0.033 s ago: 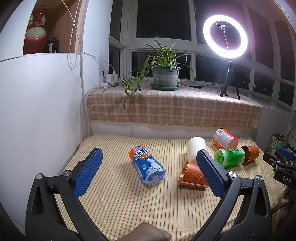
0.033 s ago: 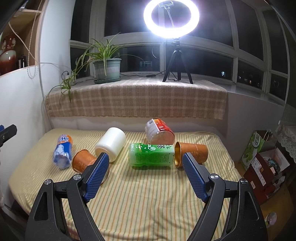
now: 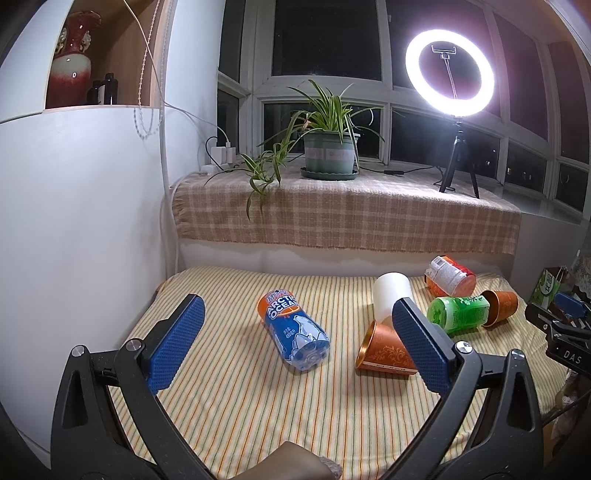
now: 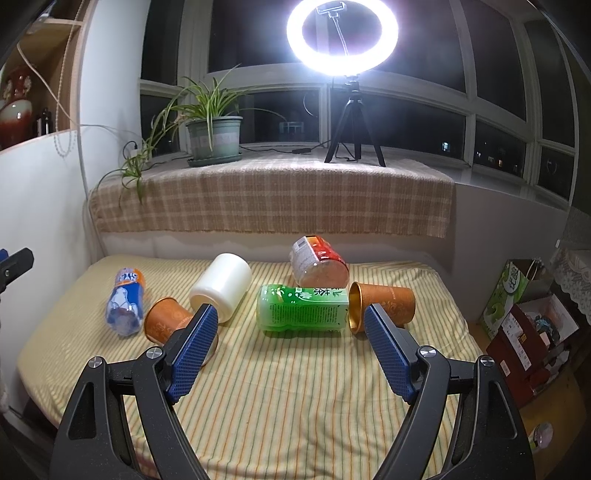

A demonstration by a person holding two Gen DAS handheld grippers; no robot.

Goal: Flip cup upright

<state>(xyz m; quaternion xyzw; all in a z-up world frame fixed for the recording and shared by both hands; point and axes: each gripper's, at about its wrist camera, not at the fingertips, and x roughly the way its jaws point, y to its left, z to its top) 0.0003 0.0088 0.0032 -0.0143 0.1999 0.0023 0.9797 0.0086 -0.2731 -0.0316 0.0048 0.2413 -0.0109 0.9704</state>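
Observation:
Two orange paper cups lie on their sides on the striped cloth. One cup (image 3: 384,350) (image 4: 166,321) lies left of centre, partly behind a finger in each view. The other cup (image 4: 384,301) (image 3: 500,308) lies at the right, its mouth against a green bottle. A white cup (image 4: 223,286) (image 3: 391,295) also lies on its side. My left gripper (image 3: 297,341) is open and empty above the near left of the cloth. My right gripper (image 4: 290,347) is open and empty, in front of the green bottle.
A blue Arctic Ocean bottle (image 3: 295,334) (image 4: 125,301), a green tea bottle (image 4: 303,308) (image 3: 458,314) and a red-labelled bottle (image 4: 319,264) (image 3: 448,275) lie on the cloth. A plaid-covered sill holds a potted plant (image 4: 216,138) and ring light (image 4: 341,33). Boxes (image 4: 524,332) stand at the right.

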